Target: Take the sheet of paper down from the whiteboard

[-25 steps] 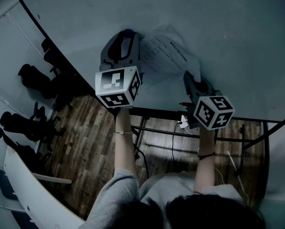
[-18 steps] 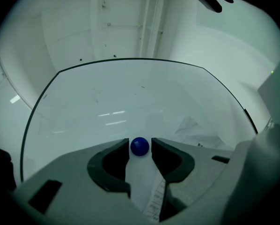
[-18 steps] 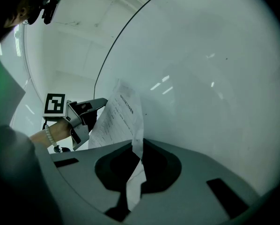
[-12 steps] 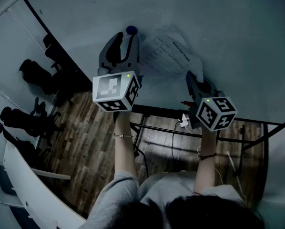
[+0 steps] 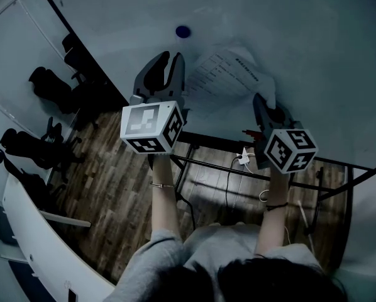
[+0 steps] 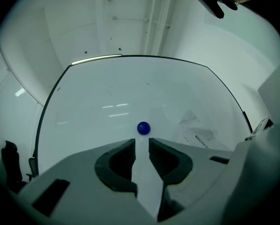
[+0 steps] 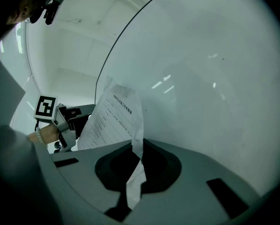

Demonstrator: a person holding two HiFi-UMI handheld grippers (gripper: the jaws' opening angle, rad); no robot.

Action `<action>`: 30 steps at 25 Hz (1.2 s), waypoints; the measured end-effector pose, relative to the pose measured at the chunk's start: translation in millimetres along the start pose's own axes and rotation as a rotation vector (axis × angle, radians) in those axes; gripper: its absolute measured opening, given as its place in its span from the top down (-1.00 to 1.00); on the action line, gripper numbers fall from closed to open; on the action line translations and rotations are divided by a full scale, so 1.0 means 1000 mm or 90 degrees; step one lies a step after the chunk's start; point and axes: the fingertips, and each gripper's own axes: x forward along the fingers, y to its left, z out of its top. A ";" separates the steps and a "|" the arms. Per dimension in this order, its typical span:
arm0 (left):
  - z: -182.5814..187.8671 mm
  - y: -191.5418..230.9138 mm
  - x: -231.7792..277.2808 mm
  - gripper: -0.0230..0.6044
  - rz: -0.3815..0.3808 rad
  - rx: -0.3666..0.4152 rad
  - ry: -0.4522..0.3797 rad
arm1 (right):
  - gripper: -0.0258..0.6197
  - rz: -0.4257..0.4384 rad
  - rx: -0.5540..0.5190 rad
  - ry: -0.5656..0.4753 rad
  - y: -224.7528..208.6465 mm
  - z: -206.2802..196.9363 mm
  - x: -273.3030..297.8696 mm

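A printed sheet of paper (image 5: 229,74) lies crumpled against the whiteboard (image 5: 301,24). My right gripper (image 5: 259,99) is shut on the sheet's lower right edge; in the right gripper view the paper (image 7: 113,121) runs down between the closed jaws of that gripper (image 7: 136,150). A round blue magnet (image 5: 183,31) sits on the board up and left of the sheet. My left gripper (image 5: 168,59) hangs just below the magnet without touching it. Its jaws are closing with a narrow gap and nothing between them (image 6: 141,140). The magnet (image 6: 143,128) shows right above the tips.
The whiteboard's dark stand (image 5: 226,162) crosses below the board, with a power strip and cables (image 5: 241,160) over a wooden floor. Black office chairs (image 5: 46,87) stand at the left. The left gripper (image 7: 60,118) also shows beside the sheet in the right gripper view.
My left gripper has come down off the blue magnet, which stays on the board uncovered, and its jaws have narrowed. The right gripper keeps its hold on the sheet.
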 end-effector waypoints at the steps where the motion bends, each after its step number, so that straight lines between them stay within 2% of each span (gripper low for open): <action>1: -0.002 0.001 -0.003 0.66 0.002 -0.002 0.007 | 0.92 0.000 -0.001 0.002 0.000 -0.001 0.000; 4: -0.009 0.003 -0.012 0.79 0.006 -0.013 0.028 | 0.92 0.002 -0.007 0.009 0.001 -0.003 -0.001; 11: -0.032 0.007 -0.040 0.89 0.022 -0.044 0.068 | 0.92 0.020 -0.030 0.031 0.007 -0.012 -0.007; 30: -0.112 0.001 -0.112 0.91 0.067 -0.161 0.175 | 0.92 0.115 -0.077 0.097 0.038 -0.039 -0.003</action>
